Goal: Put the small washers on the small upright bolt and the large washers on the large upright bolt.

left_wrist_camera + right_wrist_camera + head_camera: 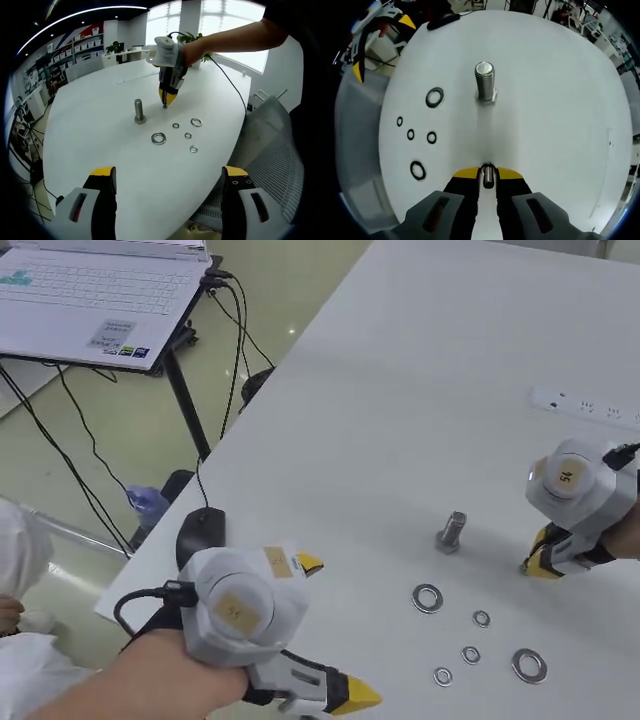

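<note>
A large steel bolt (452, 532) (139, 111) (485, 82) stands upright on its head on the white table (400, 420). My right gripper (535, 565) (167, 99) (488, 175) is shut on a small bolt (488, 176) (164, 104), held upright just right of the large one, low over the table. Two large washers (427, 597) (529, 665) and three small washers (481, 618) (470, 654) (442, 676) lie flat in front of the bolts. My left gripper (335, 630) (169, 172) is open at the table's near edge, with nothing between its fingers.
A white power strip (585, 406) lies at the table's far right. A black mouse (200, 533) sits by the left edge. An open laptop (90, 295) rests on a stand beyond the table, cables trailing to the floor. A mesh chair (272, 150) stands close by.
</note>
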Motion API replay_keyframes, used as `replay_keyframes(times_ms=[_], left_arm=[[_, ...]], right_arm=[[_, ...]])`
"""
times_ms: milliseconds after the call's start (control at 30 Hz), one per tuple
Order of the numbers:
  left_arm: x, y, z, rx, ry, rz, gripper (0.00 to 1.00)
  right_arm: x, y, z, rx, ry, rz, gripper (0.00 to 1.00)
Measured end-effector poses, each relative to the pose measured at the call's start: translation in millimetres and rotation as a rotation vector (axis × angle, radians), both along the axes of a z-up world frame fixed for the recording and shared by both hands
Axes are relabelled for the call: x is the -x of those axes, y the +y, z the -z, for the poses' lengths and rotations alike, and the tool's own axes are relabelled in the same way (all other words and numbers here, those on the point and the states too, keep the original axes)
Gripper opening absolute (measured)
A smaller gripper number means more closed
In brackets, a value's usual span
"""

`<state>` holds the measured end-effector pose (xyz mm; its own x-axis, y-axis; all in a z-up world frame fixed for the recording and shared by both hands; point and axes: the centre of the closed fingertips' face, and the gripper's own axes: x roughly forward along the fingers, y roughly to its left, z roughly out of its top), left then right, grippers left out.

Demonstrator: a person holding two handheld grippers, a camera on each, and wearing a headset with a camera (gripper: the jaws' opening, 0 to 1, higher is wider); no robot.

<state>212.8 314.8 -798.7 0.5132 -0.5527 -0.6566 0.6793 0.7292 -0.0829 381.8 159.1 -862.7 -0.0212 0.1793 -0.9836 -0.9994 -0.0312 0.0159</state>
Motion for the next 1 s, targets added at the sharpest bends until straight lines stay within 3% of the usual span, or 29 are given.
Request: replay_keyframes(times_ms=[533,1000], left_arm=[[2.1,-0.1,0.1,-0.005,0.013,0.005,0.83],[1.7,1.3,-5.8,-0.012,-0.003,0.002,0.82]], right_arm=[[-0.7,-0.5,5.0,-0.002,-0.006,-0.009,0.13],[-1.3,-0.4,4.3,-0.009,-0.008,-0.006,0.14]])
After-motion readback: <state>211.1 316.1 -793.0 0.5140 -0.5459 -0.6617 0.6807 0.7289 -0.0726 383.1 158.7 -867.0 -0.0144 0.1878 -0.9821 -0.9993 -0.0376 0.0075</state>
